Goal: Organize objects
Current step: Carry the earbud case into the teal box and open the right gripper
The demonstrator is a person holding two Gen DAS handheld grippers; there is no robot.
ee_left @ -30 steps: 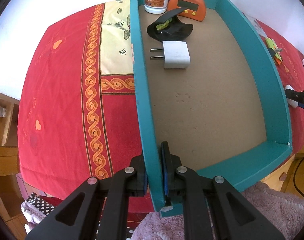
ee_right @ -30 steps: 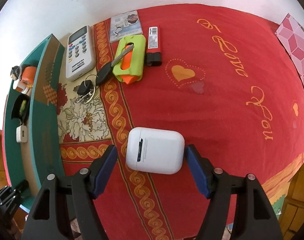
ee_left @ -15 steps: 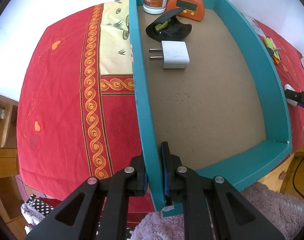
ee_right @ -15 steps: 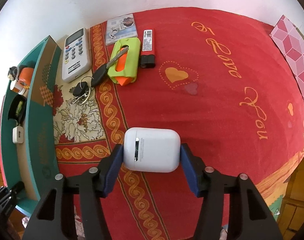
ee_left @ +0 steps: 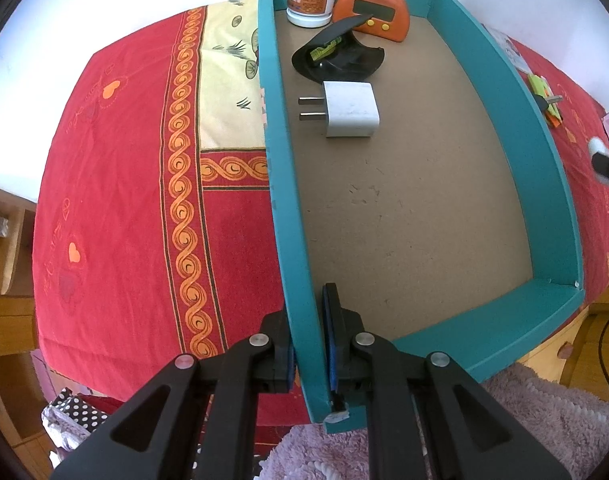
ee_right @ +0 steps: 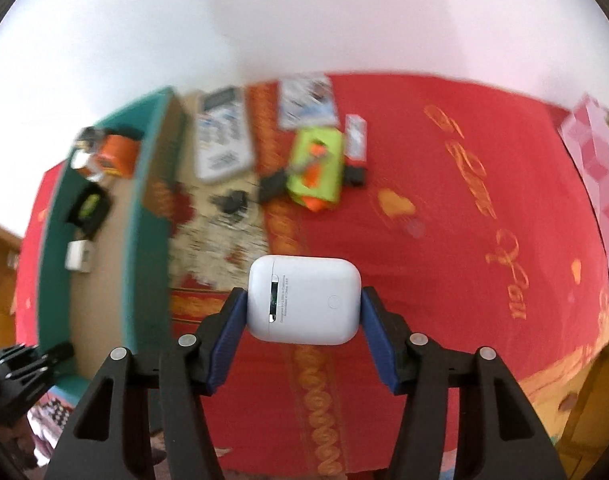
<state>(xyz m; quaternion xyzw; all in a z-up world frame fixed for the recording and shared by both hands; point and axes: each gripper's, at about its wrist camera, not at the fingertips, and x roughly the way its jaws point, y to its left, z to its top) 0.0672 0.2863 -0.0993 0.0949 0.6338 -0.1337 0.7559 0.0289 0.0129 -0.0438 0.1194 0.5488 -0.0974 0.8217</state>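
Observation:
My left gripper is shut on the near left wall of a teal cardboard box, one finger inside and one outside. In the box lie a white plug adapter, a black pouch, an orange monkey clock and a white jar. My right gripper is shut on a white earbud case and holds it above the red cloth. The box also shows at the left in the right wrist view.
On the red patterned cloth beyond the case lie a white remote, keys, a green and orange holder, a lighter and a card packet. A pink box sits far right. Wooden furniture flanks the table.
My right gripper closed on the earbud case and lifted it off the cloth; the view is now higher and blurred. My left gripper keeps its hold on the box wall.

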